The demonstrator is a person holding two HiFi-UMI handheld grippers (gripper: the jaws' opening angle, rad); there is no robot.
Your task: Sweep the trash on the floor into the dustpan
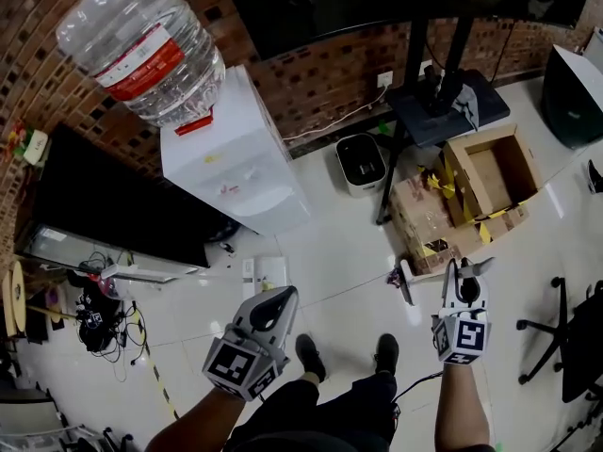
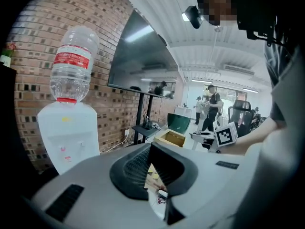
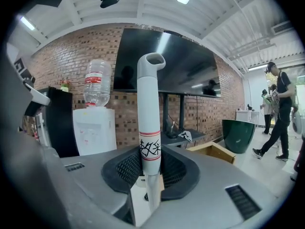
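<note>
My right gripper (image 1: 464,281) is shut on an upright white handle (image 3: 149,128) with red bands and black characters; the handle rises between the jaws to a hollow top. In the head view a white piece (image 1: 406,282) lies on the tiles just left of that gripper; whether it is the dustpan or the broom head is unclear. Small dark and purple trash (image 1: 394,275) lies beside it. My left gripper (image 1: 283,299) hovers over the floor at lower left, jaws together and empty. Through its narrow gap I see bits of trash (image 2: 160,196) on the floor.
A white water dispenser (image 1: 236,163) with its bottle (image 1: 141,40) stands at the back left, beside a black cabinet (image 1: 122,210). Open cardboard boxes (image 1: 490,172), a white bin (image 1: 361,163) and a TV stand (image 1: 438,102) are ahead. An office chair (image 1: 565,332) is right. My shoes (image 1: 307,356) are below.
</note>
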